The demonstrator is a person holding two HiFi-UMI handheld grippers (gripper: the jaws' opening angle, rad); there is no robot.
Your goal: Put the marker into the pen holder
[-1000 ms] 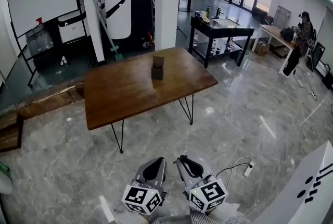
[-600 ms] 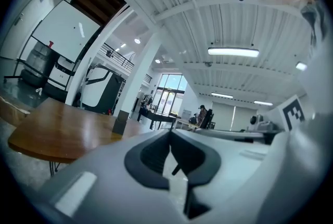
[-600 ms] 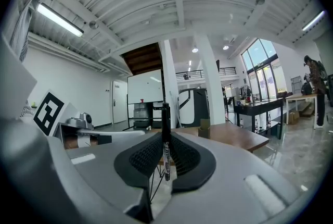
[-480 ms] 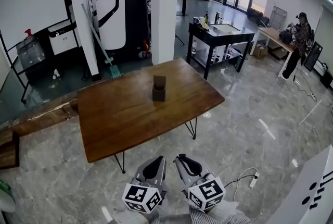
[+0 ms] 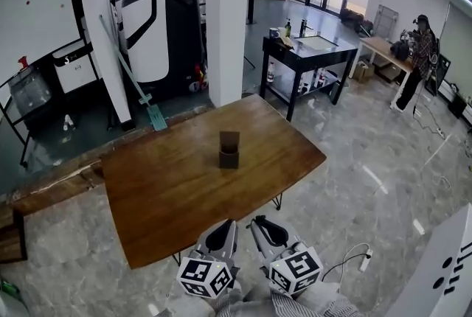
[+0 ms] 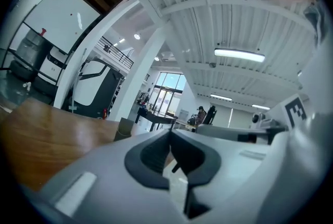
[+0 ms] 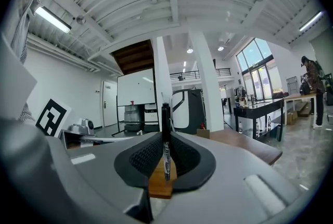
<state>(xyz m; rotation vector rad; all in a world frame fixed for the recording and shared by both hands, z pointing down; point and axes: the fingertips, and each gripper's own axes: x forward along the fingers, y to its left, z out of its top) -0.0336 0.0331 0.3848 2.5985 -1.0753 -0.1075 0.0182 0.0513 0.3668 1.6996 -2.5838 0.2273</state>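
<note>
Open workshop hall, marble floor [image 5: 383,161], whiteboard [image 5: 37,21], black workbench [image 5: 313,51], wooden table [image 5: 177,183]

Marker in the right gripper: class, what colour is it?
The marker is black with white lettering, shown best in the right gripper view.

Marker [image 7: 166,139] print illegibly small; pen holder [image 5: 229,150] interior out of sight.

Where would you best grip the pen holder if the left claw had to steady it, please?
The pen holder stands upright and boxy, so probably low across its flat side walls, from the near side, leaving its top free.
</note>
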